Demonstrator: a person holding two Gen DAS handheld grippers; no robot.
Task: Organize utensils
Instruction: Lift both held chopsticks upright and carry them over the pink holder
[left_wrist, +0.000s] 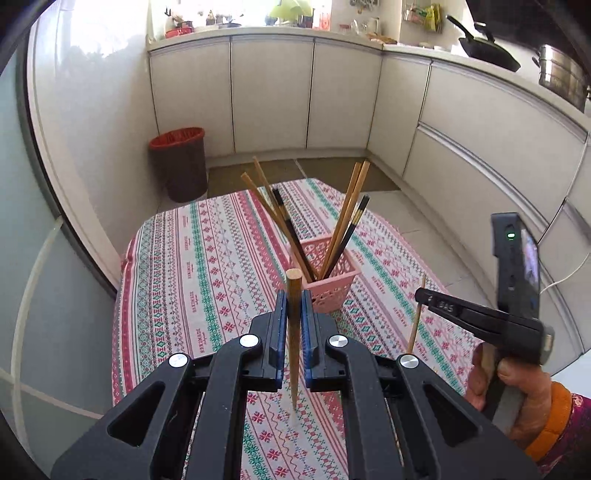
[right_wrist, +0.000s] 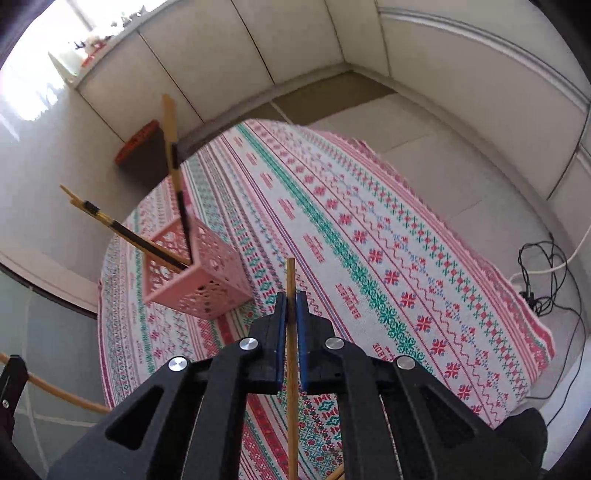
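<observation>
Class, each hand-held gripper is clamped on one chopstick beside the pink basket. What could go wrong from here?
1. The left hand-held gripper pinches its chopstick on a narrow span, so it may pivot or slip.
2. Chopsticks already fan across the pink basket; a new one may snag.
3. The light basket could tip.

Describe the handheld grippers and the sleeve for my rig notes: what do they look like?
Both the left gripper and the right gripper have black plastic linkage arms with silver round rivets and blue pads. The person's right hand wears an orange cuff over a dark purple patterned sleeve.
</observation>
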